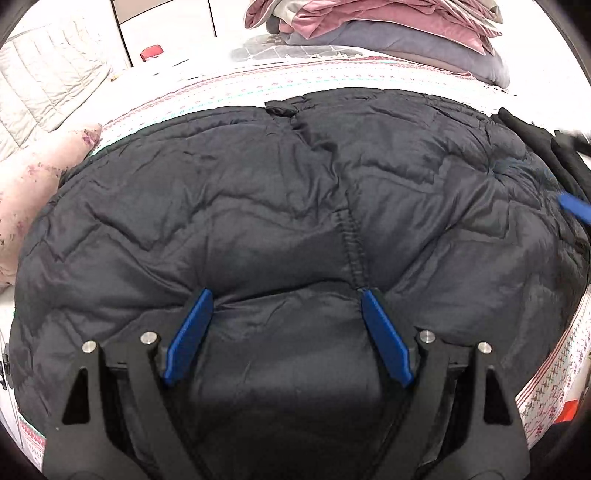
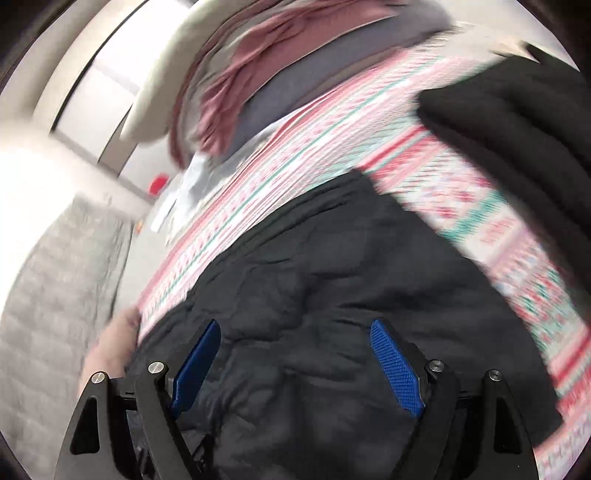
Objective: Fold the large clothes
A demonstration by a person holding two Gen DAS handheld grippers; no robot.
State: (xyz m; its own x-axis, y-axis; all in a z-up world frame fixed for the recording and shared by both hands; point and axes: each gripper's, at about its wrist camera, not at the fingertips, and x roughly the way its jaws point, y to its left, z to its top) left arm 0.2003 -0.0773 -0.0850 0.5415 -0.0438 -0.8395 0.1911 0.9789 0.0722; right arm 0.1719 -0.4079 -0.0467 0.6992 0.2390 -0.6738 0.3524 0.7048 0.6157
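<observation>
Fingers (image 1: 190,332) of your left hand-held gripper (image 1: 286,295) sit spread wide, their blue tips pressed into the near part of the dark quilted jacket (image 1: 295,206) with a puff of fabric bulging between them — nothing is pinched. The jacket lies spread across the bed, filling most of the left wrist view, its stitched seam running away from the right fingertip. Your right hand-held gripper (image 2: 293,325) is released too, jaws apart just above the same jacket (image 2: 314,295); that view is tilted and smeared by blur, so you cannot tell whether its tips touch the cloth. In the left wrist view a blue fingertip of it shows at the jacket's right edge. Under the jacket lies a patterned pink-and-white bedspread (image 1: 258,86). Left of the jacket rests a pale floral pillow (image 1: 33,184); on the right, touching the jacket's edge, lies black clothing (image 1: 546,147). At the far end sits a stack of pink and grey bedding (image 1: 388,26).
</observation>
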